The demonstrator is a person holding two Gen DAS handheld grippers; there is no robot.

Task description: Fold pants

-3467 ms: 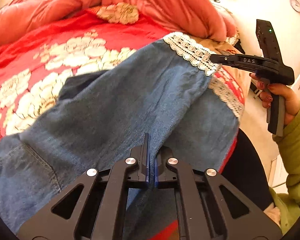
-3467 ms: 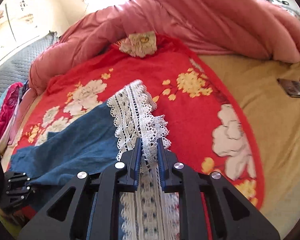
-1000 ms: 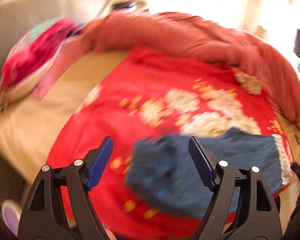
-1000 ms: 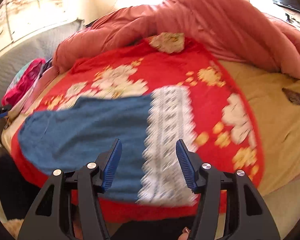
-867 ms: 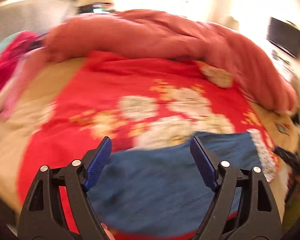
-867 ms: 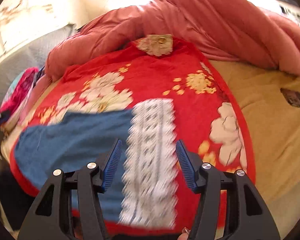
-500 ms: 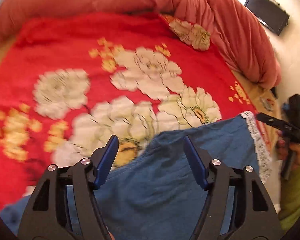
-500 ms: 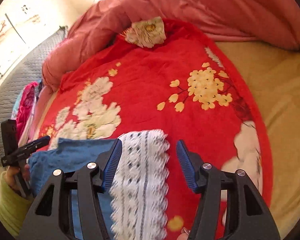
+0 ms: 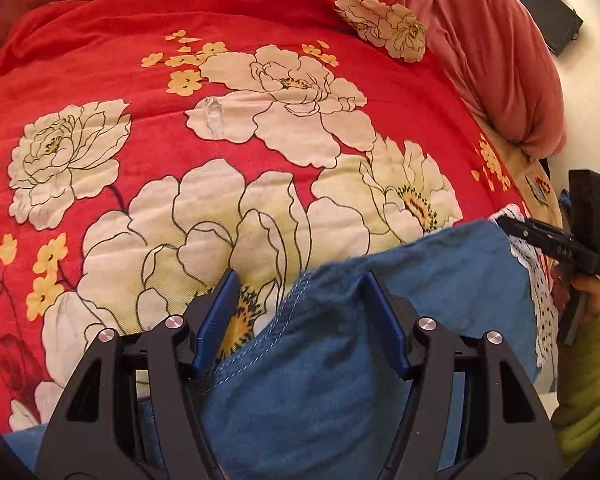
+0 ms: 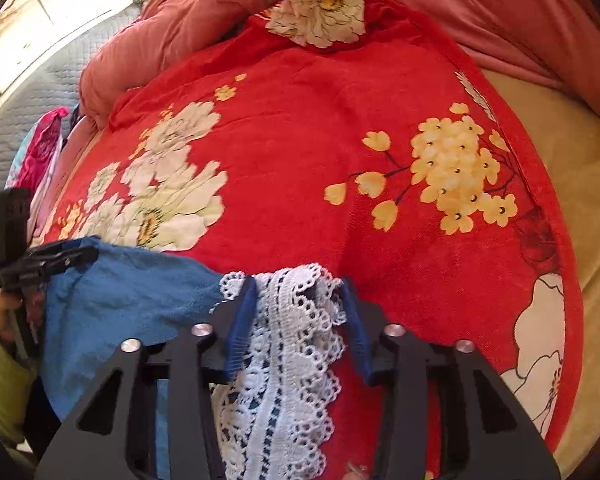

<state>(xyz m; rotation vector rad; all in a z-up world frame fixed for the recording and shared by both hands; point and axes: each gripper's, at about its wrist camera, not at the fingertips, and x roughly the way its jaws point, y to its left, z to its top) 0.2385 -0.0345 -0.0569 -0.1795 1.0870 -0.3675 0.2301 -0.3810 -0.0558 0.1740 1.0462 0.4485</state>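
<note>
In your left wrist view, your left gripper (image 9: 300, 312) sits low over the near edge of the bed with its blue pads spread wide. The stitched upper corner of the pants (image 9: 380, 320) lies between the pads, and neither pad visibly presses the cloth, so it holds nothing. The pants are blue denim, lying flat on the red blanket (image 9: 220, 92) along its near edge. Their long axis runs across your view, from this stitched end on the left to the lace cuff (image 9: 540, 280) on the right. Your right gripper (image 9: 508, 224) shows at that far cuff end, side-on; from here you cannot tell how its jaws stand.

In your right wrist view, your right gripper (image 10: 298, 300) is spread about as wide, with the white lace cuff (image 10: 288, 344) bunched up between the pads and brushing them; it is not clamped. The denim (image 10: 132, 296) stretches away to the left, where your left gripper (image 10: 88, 254) meets its far corner. The pink duvet (image 10: 500, 8) is heaped along the far side of the bed.
</note>
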